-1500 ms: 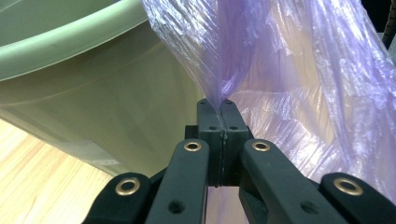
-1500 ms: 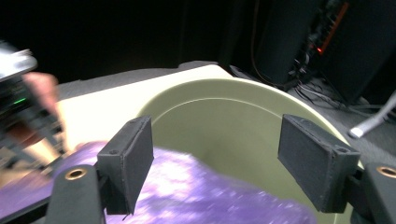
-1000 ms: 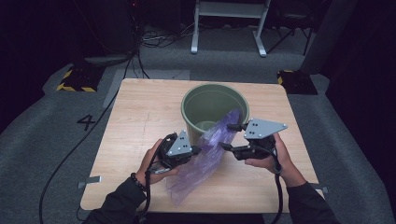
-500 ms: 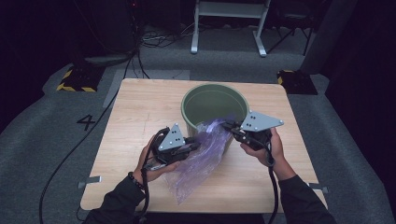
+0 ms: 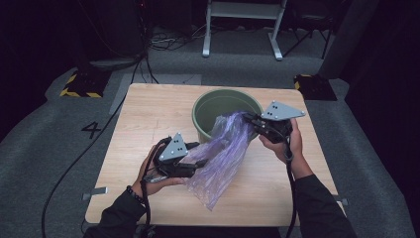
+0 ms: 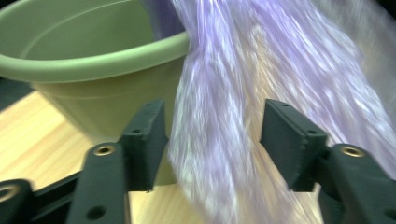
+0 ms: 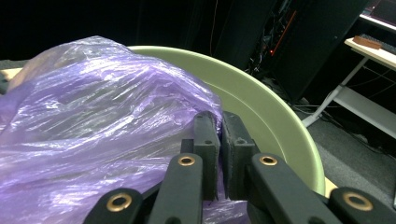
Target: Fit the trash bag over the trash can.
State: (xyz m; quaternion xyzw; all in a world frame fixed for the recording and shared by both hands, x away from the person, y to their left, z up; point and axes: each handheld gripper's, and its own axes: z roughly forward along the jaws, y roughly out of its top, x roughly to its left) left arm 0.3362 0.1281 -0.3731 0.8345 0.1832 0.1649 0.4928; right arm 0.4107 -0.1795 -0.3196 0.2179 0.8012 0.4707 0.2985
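In the high view, you are holding the right gripper (image 5: 251, 120) at the near rim of the green bucket (image 5: 208, 106), which stands toward the far edge of the table (image 5: 143, 114). The purple plastic bag (image 5: 223, 153) is draping from that rim down toward the table's near edge, past the left gripper (image 5: 200, 157).

In the left gripper view, your jaws have just been opening; they are standing apart with the bag (image 6: 219, 121) hanging loose between them.

In the right gripper view, your jaws are pinching the bag's edge (image 7: 116, 126) tight over the bucket (image 7: 280, 126). Lining looks barely begun: most of the bag is lying outside.
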